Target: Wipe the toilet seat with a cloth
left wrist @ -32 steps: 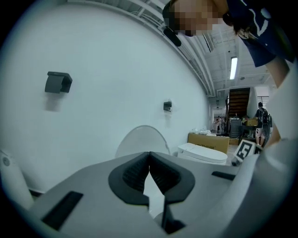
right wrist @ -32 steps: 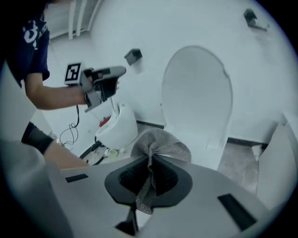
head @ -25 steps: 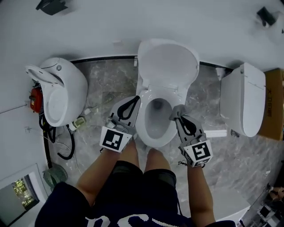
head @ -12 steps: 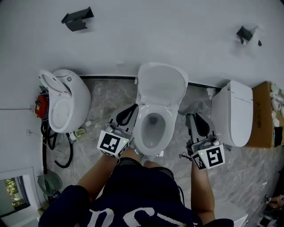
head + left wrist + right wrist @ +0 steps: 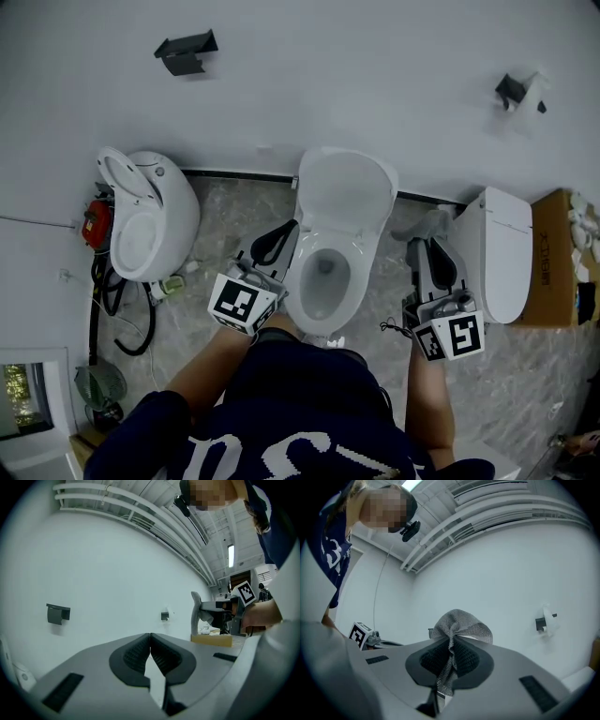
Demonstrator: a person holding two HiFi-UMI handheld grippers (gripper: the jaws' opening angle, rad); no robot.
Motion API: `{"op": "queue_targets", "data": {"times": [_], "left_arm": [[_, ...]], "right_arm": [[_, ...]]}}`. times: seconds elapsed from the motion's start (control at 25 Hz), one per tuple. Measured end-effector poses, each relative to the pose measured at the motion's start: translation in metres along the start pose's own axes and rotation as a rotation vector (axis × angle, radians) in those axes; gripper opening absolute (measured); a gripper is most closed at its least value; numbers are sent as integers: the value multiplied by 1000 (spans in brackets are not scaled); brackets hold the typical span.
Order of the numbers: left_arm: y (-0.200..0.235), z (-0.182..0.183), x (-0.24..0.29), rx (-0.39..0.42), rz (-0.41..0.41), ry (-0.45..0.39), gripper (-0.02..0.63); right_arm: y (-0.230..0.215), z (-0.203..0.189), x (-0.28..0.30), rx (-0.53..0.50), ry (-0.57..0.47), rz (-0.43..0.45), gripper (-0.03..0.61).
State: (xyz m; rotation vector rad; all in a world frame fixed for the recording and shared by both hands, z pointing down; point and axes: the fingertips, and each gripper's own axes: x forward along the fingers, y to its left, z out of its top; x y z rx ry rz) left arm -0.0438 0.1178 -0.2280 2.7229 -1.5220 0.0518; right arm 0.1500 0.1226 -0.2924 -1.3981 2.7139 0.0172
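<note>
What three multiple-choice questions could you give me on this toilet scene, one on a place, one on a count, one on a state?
1. Where is the grey cloth?
A. On the toilet seat.
B. In the right gripper.
C. On the floor.

2. How many toilets show in the head view?
A. One.
B. Two.
C. Three.

3. How is the lid of the middle toilet?
A. Raised.
B. Shut.
C. Missing.

Answers:
1. B: the right gripper view shows its jaws shut on the cloth.
2. C: a left toilet, the middle one and a right toilet stand side by side.
3. A: the lid stands up behind the open bowl.
</note>
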Motion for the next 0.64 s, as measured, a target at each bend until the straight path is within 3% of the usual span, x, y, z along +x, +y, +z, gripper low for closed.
{"op": "queue_targets", "data": {"times": [0.64], "left_arm": [[-13, 14, -15, 4, 19, -13, 20]], "right_arm": [[11, 4, -16, -9, 8, 29, 35]]}}
